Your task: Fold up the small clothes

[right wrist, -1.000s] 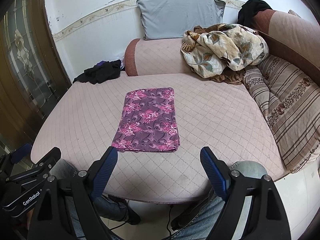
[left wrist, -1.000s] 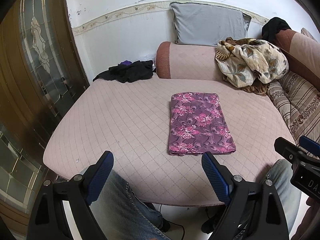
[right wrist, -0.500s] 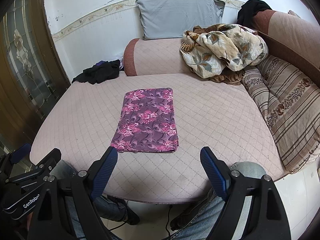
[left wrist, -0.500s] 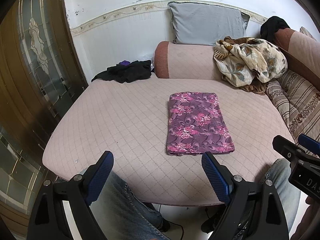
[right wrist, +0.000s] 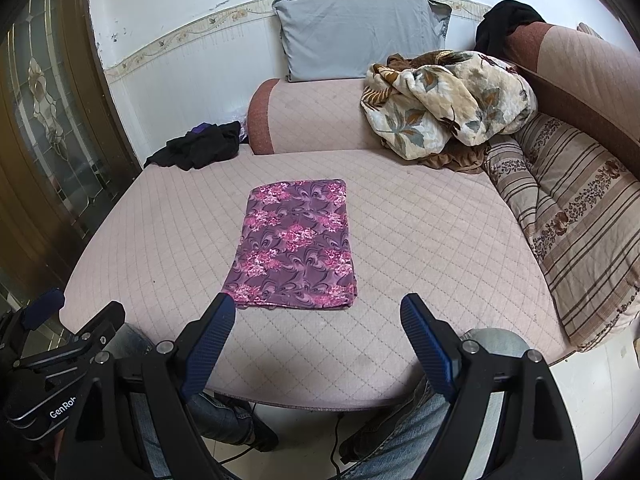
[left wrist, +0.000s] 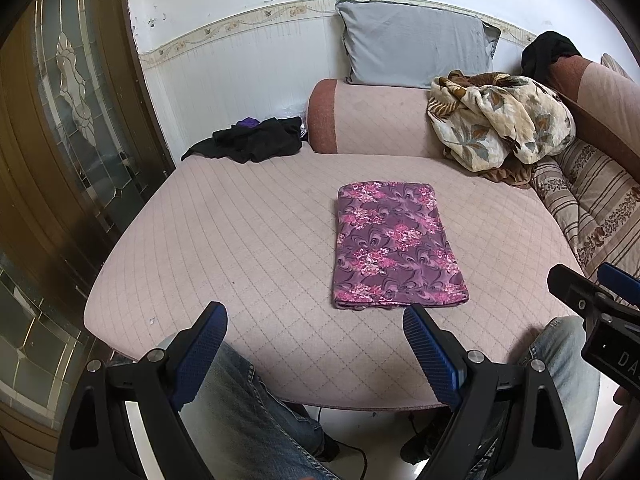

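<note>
Both grippers, left gripper (left wrist: 314, 326) & right gripper (right wrist: 318, 318), wide apart, holding nothing. Purple cloth (right wrist: 294, 246) looks folded; next, grab edges evenly w/ care.

A purple cloth printed with pink flowers (left wrist: 394, 246) (right wrist: 296, 244) lies folded into a neat, flat rectangle of several layers on the quilted pink sofa seat (left wrist: 248, 240) (right wrist: 420, 240). Its long sides run away from the cameras, its layered edge faces the seat's front, and nothing touches it.
</note>
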The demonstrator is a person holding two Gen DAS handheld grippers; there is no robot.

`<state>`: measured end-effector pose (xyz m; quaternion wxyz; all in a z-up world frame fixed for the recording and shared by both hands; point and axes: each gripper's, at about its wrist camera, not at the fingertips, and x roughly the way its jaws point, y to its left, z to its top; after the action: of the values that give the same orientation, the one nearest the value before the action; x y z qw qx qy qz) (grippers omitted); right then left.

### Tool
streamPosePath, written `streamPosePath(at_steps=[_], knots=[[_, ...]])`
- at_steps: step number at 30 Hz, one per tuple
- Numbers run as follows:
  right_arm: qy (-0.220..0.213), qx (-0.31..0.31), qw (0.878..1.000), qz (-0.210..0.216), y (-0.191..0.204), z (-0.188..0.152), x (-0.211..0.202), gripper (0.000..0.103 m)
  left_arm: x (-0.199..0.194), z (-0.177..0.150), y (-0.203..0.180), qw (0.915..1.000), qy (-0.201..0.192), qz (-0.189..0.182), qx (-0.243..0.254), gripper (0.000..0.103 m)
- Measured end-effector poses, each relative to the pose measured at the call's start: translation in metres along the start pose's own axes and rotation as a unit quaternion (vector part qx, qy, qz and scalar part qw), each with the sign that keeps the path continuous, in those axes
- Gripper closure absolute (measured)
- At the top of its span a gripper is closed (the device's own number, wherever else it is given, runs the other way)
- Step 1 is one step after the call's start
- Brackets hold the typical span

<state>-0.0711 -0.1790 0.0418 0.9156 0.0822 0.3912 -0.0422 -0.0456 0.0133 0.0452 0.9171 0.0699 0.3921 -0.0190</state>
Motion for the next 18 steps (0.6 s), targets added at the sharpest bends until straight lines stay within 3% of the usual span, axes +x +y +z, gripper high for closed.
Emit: streamPosePath(at_steps=[18], knots=[[0.0,-0.002,1.0,0.0,-0.0064,0.0093,0.0025,0.019,0.0047,0.0007,0.0049,1.0,0.002,0.0,0.001,0.01]])
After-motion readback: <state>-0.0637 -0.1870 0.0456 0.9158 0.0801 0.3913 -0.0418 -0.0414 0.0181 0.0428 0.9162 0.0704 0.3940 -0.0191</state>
